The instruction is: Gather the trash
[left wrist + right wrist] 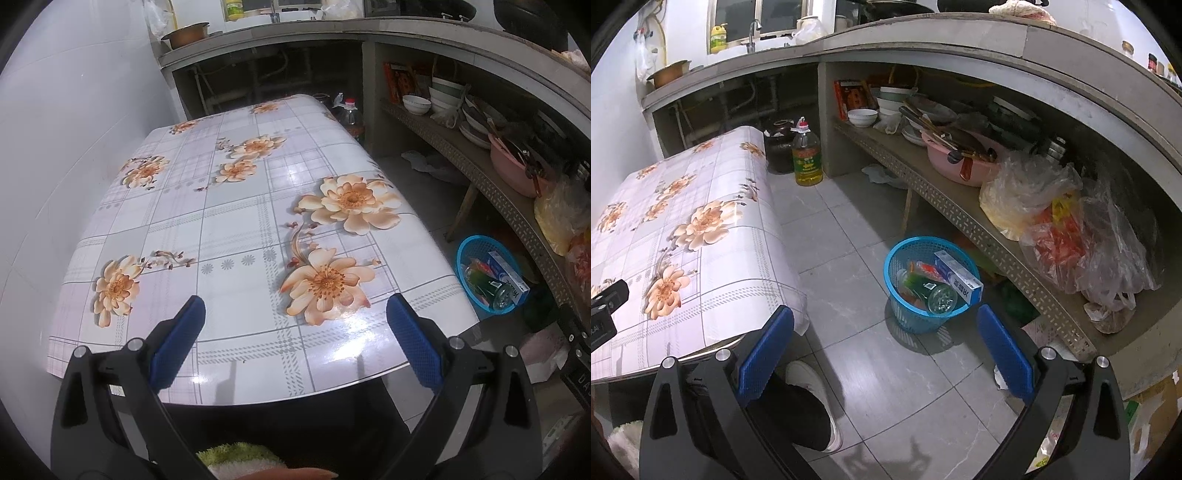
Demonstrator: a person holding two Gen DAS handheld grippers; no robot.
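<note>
Trash fills blue basket; labels unreadable.

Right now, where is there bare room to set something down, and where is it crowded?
The floral tablecloth table shows bare from the wall side to its floor-side edge. Grey floor tiles lie open between the table and the blue basket. Crowded: the basket, already holding trash, and the low shelf, packed with bowls and plastic bags. Both grippers' jaws are open.
</note>
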